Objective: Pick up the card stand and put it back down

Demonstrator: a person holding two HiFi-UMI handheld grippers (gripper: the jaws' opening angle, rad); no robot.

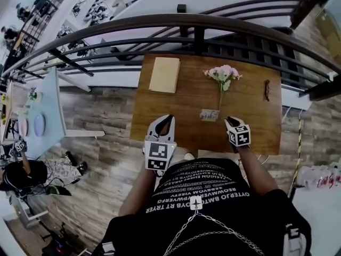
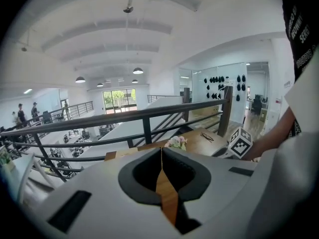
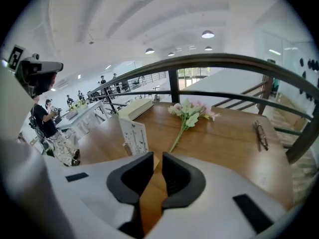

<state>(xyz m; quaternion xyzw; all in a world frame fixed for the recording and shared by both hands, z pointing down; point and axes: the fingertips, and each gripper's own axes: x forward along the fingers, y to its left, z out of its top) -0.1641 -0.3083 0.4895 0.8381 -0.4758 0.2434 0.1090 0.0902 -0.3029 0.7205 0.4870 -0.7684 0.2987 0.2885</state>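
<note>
The card stand (image 1: 209, 114) is a small white printed card upright in a wooden base, near the front of the wooden table (image 1: 250, 127). In the right gripper view the card stand (image 3: 133, 136) stands just ahead and left of my right gripper (image 3: 157, 159), clear of its jaws. Those jaws are open by a narrow gap with nothing between them. From the head view, the right gripper (image 1: 230, 120) hovers at the stand's right. My left gripper (image 1: 166, 119) hangs over the table's front left part; the left gripper (image 2: 161, 151) is shut and empty.
A bunch of pink flowers (image 1: 222, 76) lies behind the stand, a closed pale book (image 1: 164, 74) at the back left, and glasses (image 1: 267, 89) at the right. A dark metal railing (image 1: 197, 23) runs along the table's far edge, with a drop to the floor below.
</note>
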